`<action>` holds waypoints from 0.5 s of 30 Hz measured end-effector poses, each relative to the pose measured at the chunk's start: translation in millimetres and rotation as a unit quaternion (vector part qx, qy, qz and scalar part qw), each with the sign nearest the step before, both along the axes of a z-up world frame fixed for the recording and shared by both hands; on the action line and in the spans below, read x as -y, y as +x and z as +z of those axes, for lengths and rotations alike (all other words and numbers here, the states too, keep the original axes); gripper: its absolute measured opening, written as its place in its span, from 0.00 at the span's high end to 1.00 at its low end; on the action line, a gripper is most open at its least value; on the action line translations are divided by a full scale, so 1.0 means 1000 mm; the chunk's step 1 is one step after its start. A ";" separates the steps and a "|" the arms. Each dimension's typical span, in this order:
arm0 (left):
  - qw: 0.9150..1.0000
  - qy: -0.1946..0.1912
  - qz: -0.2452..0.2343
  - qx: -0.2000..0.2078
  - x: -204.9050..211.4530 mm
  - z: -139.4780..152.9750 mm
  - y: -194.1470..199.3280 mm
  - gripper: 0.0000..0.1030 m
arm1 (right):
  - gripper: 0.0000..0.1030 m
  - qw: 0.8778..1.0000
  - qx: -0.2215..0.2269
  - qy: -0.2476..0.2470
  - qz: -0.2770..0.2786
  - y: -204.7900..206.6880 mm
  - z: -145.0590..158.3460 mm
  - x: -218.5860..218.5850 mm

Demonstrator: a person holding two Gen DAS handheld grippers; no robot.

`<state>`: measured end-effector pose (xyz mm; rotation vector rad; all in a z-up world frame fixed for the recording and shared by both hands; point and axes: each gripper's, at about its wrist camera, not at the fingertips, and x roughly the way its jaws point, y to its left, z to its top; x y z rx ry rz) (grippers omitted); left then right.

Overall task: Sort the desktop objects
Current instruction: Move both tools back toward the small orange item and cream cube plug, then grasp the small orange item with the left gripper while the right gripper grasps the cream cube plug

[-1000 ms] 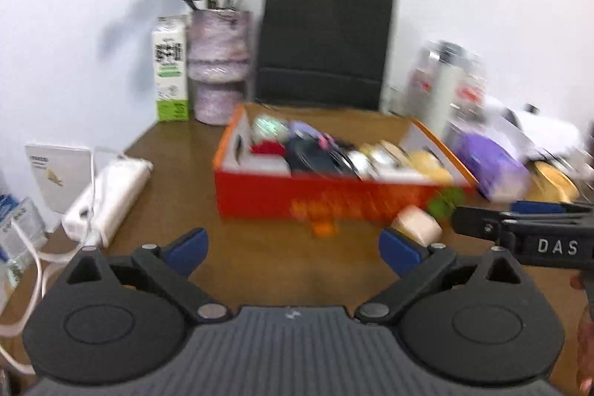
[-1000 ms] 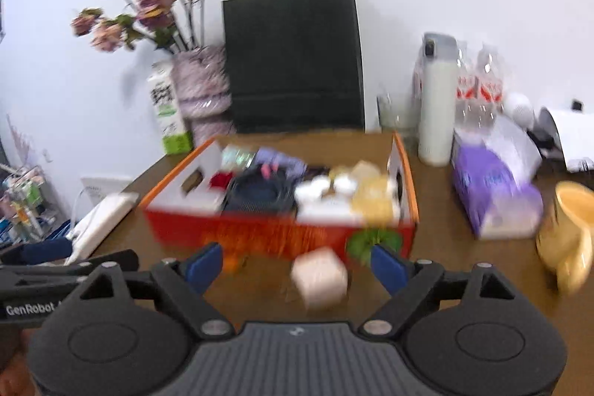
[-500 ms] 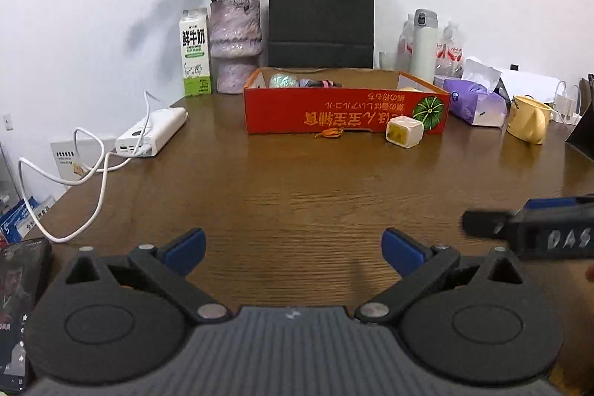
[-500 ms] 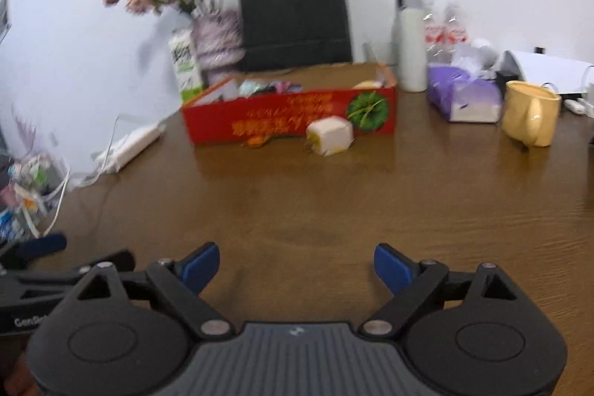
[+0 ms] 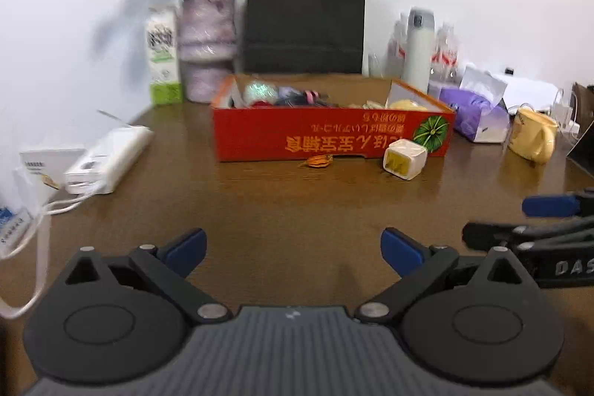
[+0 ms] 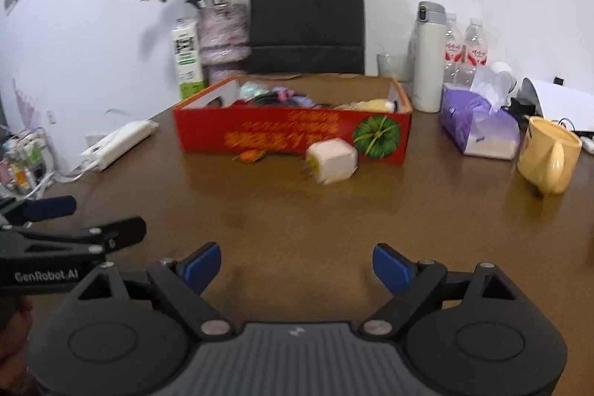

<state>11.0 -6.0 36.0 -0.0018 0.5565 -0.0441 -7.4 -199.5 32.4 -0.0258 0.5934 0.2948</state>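
Note:
A red cardboard box point(image 5: 334, 136) point(image 6: 293, 132) stands mid-table with several small items inside. In front of it lie a white cube-shaped plug point(image 5: 404, 160) point(image 6: 332, 160) and a small orange object point(image 5: 317, 161) point(image 6: 250, 155). My left gripper point(image 5: 293, 249) is open over bare wood, well short of the box, with nothing between its blue pads. My right gripper point(image 6: 297, 264) is open too, also empty and about as far from the box. Each gripper shows at the edge of the other's view, side by side.
A yellow mug point(image 6: 549, 160), purple tissue pack point(image 6: 479, 125), white flask point(image 6: 428, 58) and water bottles stand right of the box. Behind it are a black paper bag point(image 6: 306, 13), flower vase point(image 6: 224, 36) and milk carton point(image 6: 187, 58). A white power strip point(image 5: 107, 156) with cables lies left.
Both grippers were close over the box a second ago, then pulled far back, and have since come somewhat nearer to it again. Both stayed open and empty.

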 end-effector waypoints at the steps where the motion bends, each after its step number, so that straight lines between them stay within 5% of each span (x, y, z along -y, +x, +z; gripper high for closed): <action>1: 1.000 -0.007 -0.003 -0.009 -0.002 -0.002 0.015 0.01 | 0.14 1.000 0.001 -0.003 0.001 0.012 0.001 0.001; 4: 0.999 -0.023 -0.021 -0.015 -0.007 -0.005 0.059 0.02 | 0.14 1.000 -0.004 -0.014 0.004 0.051 -0.003 0.004; 9: 0.998 0.027 -0.037 -0.033 -0.002 -0.020 0.126 0.04 | 0.14 0.999 -0.033 0.009 0.010 0.115 -0.012 -0.001; 15: 0.997 -0.014 -0.034 -0.074 -0.006 -0.031 0.169 0.05 | 0.20 0.999 -0.029 0.005 0.013 0.160 -0.018 -0.012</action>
